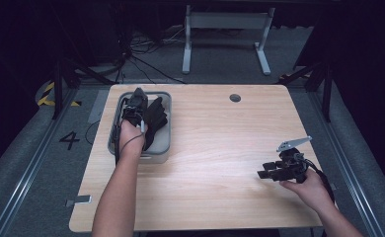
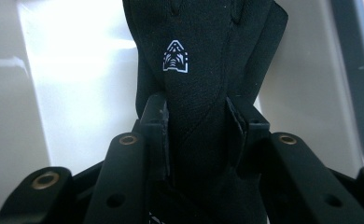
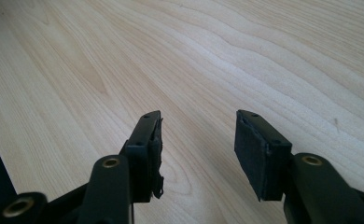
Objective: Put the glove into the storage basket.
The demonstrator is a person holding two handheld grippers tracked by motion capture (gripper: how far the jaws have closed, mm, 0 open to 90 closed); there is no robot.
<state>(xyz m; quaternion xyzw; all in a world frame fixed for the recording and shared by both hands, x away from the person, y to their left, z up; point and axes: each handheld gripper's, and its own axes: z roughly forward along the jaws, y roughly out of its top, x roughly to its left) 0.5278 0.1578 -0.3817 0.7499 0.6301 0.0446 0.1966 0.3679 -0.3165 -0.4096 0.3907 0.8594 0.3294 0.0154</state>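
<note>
Glove (image 2: 203, 84) clamped in left tool (image 2: 196, 123), fingertips cut off; right tool (image 3: 199, 140) open, empty.

A lab — floor cables (image 1: 146, 61), hazard tape (image 1: 46, 94), dark curtained surroundings.

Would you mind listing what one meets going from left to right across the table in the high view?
Grey bin with the left gripper holding a black glove inside it → round hole in the tabletop → right gripper, jaws apart over bare wood, held in the person's right hand.
</note>
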